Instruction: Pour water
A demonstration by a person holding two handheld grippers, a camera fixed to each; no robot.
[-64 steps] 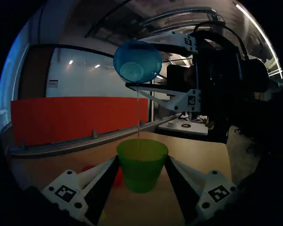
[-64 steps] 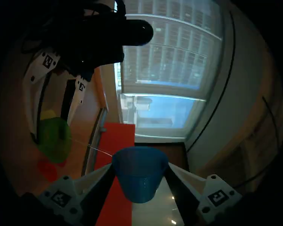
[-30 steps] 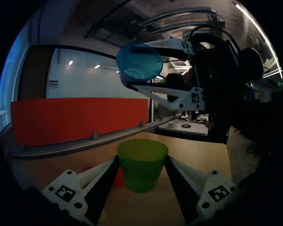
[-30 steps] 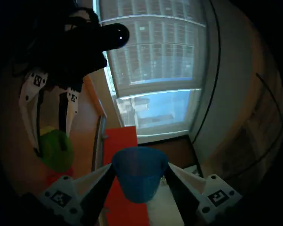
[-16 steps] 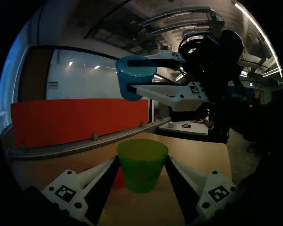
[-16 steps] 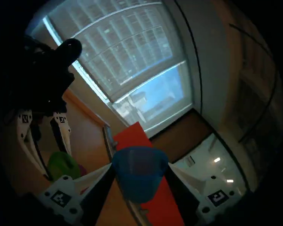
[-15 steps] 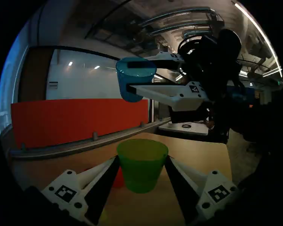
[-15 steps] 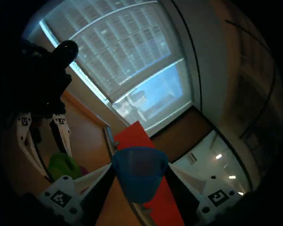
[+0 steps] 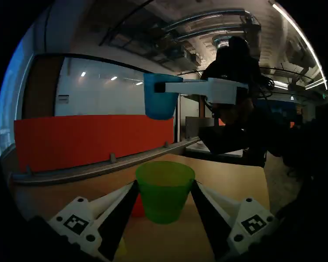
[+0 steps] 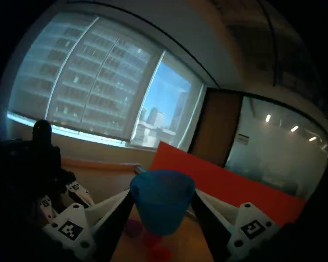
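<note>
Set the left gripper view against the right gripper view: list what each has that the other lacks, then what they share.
Left gripper view: green cup clamped in the left tongs, ceiling pipes. Right gripper view: a window onto city towers. Both: the upright blue cup in the right tongs, the red panel.
</note>
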